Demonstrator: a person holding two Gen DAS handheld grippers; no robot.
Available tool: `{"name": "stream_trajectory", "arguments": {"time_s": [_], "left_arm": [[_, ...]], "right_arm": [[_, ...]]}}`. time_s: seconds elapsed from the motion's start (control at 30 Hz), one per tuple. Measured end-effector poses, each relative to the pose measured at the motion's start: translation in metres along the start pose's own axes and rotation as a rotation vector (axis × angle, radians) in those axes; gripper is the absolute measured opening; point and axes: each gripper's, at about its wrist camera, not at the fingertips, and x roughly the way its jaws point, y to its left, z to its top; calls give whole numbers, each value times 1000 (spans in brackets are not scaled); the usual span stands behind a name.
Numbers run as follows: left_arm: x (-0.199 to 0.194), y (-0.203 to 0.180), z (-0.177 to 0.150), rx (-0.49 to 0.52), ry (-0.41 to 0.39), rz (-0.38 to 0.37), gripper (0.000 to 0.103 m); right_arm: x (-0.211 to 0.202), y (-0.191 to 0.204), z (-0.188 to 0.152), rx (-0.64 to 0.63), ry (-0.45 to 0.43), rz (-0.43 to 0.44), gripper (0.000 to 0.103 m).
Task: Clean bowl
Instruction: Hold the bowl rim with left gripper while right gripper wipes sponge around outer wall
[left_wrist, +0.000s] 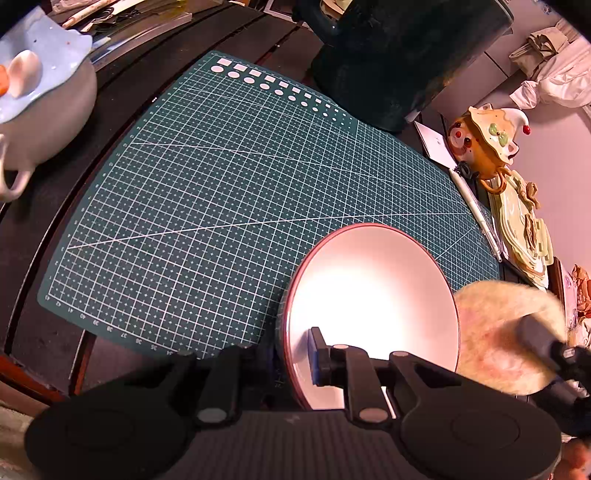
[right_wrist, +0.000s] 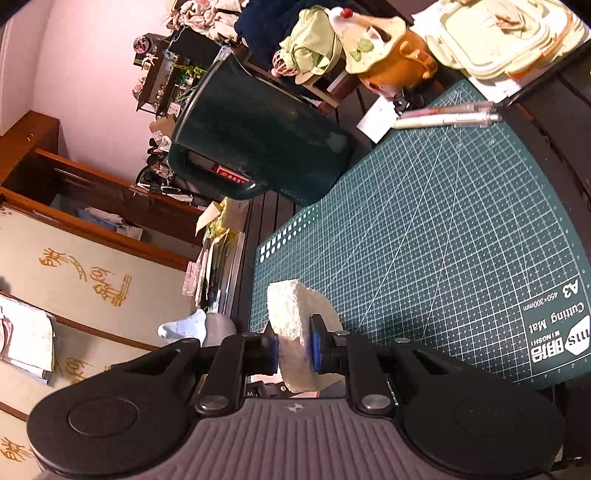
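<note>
We see warm, pinkish indoor light in both views. Glare burns out the bowl (left_wrist: 369, 295) interior at lower right of the left wrist view, where the sponge (left_wrist: 506, 332) is blurred. Fisheye bending curves the cutting mat (right_wrist: 443, 229) edges; frame corners go dark.

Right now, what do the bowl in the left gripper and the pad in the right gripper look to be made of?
Bowl: smooth glossy white inside with a thin pink rim, strong glare; likely glazed ceramic, though melamine is possible. Pad: white, rough and porous, compressed between the jaws; looks like a sponge. In the left view it looks fuzzy, so the texture is uncertain.
</note>
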Motion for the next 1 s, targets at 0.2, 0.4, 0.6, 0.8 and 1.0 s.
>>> {"name": "stream_trajectory", "arguments": {"time_s": [0.2,0.4,0.6,0.8,1.0], "left_arm": [[0,0,0,-1,0,-2,15],[1,1,0,-1,1,-2,15],[1,2,0,-1,0,-2,15],[0,2,0,2,0,-2,15],[1,2,0,3,0,-2,15]], "right_arm": [[17,-11,-5,35,82,-61,16],[-9,2,5,5,-26,25,16],[7,-7,1,29,36,-19,17],[10,-11,-4,35,64,-38,17],[-11,-1,2,6,-31,37,17]]}}
